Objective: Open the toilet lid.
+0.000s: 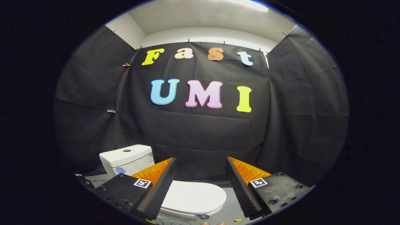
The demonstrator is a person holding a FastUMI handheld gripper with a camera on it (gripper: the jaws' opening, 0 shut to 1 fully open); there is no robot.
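1. Although its left part is hidden behind the left finger, the glossy white oval toilet lid (200,195) is plainly down, lying flat on the bowl below and between the two fingers.
2. Under the lid's front edge a thin strip of the white bowl rim (184,215) shows; the rest of the bowl is cut off at the bottom of the view.
3. A small dark round thing (204,216) sits at the lid's front edge; what it is I cannot tell.
4. The gripper (201,165) stands wide open above the lid, its fingers well apart, holding nothing and touching nothing.
5. Behind the left finger stands the white ceramic cistern (127,161) with a round button on top and a small blue mark on its front, its lower part hidden by the gripper body.
6. Around the toilet lies a grey floor (232,209), with thin cables (93,181) beside the cistern, hard to make out.
7. At the very bottom, two fingertips of a person's hand (213,223) peek in, mostly cut off.
8. Black cloth walls (200,134) close the booth, with white wall above.
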